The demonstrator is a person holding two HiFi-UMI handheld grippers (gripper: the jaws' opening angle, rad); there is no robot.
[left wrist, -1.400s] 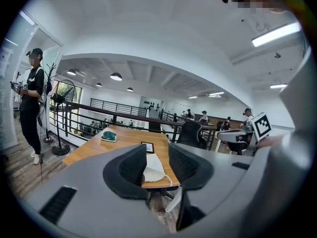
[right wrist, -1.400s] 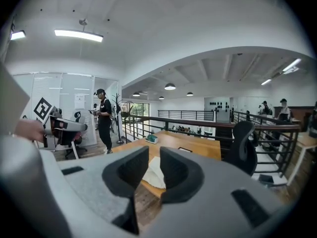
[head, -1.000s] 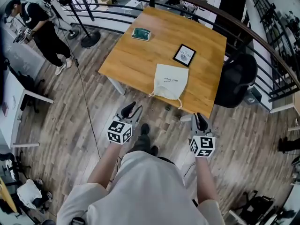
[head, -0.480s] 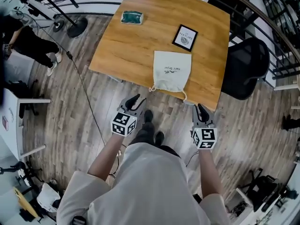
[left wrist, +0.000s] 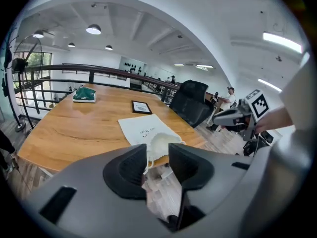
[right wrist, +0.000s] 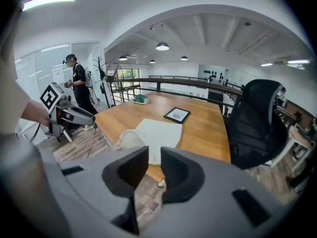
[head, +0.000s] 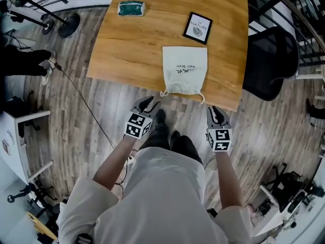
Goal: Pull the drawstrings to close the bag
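Note:
A cream drawstring bag [head: 184, 67] lies flat on the wooden table [head: 127, 55], its gathered mouth at the near edge. One cord end hangs at the mouth's left corner [head: 163, 92] and one at its right corner [head: 201, 98]. My left gripper [head: 148, 105] is held just short of the table edge, below and left of the mouth, open and empty. My right gripper [head: 217, 111] hovers to the right of the mouth, also open and empty. The bag [left wrist: 145, 130] lies beyond the left gripper [left wrist: 157, 151], and the bag [right wrist: 159, 133] lies past the right gripper [right wrist: 154, 155].
A black framed card [head: 197, 27] lies behind the bag, and a green object [head: 131, 8] sits at the table's far left. A black office chair [head: 269, 60] stands at the table's right side. A cable [head: 86, 105] runs over the plank floor, and a stand base [head: 67, 25] is at the left.
The person has stepped toward the table. Both grippers have moved closer to its near edge and the bag's mouth. The bag has not moved.

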